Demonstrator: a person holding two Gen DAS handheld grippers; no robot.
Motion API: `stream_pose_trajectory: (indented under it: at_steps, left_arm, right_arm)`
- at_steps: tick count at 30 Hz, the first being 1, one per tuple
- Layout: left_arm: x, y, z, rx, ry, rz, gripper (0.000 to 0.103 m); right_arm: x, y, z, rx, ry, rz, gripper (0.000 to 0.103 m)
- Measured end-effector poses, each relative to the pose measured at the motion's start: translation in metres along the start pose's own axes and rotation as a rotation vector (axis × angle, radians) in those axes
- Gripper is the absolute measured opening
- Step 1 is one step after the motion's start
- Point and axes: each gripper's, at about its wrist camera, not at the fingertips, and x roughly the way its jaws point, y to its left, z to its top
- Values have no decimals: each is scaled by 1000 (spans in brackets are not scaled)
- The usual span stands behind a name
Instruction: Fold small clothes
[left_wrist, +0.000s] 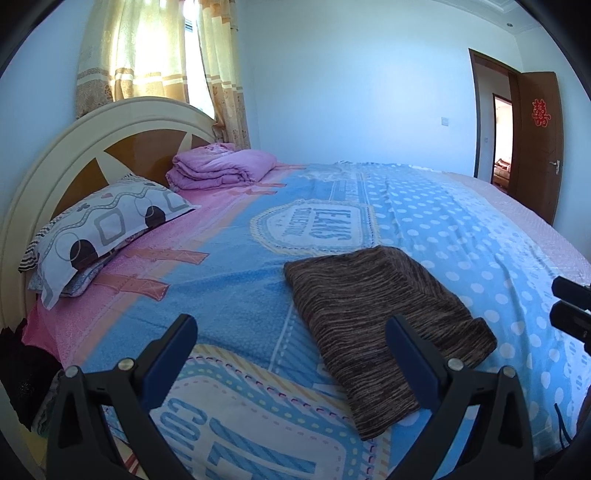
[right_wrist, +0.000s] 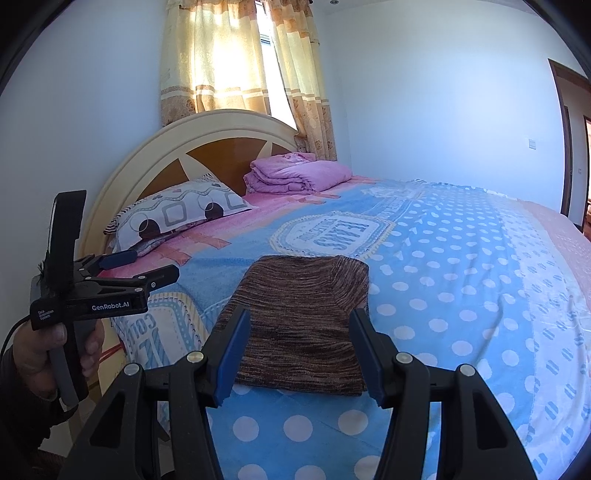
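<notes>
A folded brown striped knit garment (left_wrist: 369, 295) (right_wrist: 303, 295) lies flat on the blue patterned bedspread (left_wrist: 240, 288) (right_wrist: 461, 277). My left gripper (left_wrist: 291, 325) hovers over the near left part of the bed, open and empty, and the garment's left edge shows beyond its right finger. The right wrist view shows this left gripper (right_wrist: 151, 264) from the side, held by a hand (right_wrist: 33, 347). My right gripper (right_wrist: 299, 314) is open above the garment's near edge with nothing pinched. In the left wrist view the right gripper (left_wrist: 569, 302) shows only partly, at the right edge.
A patterned pillow (left_wrist: 103, 229) (right_wrist: 177, 214) and a folded pink quilt (left_wrist: 221, 166) (right_wrist: 295, 173) lie against the rounded headboard (left_wrist: 74, 147). Curtains (right_wrist: 221, 55) hang behind it. A brown door (left_wrist: 535, 140) stands open at the far right.
</notes>
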Motion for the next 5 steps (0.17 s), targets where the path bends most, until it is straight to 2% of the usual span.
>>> stream_pose_trajectory:
  at_steps: [5]
  left_arm:
    - [1, -3, -1, 12, -6, 6, 103]
  right_arm:
    - [2, -1, -2, -2, 10, -4, 57]
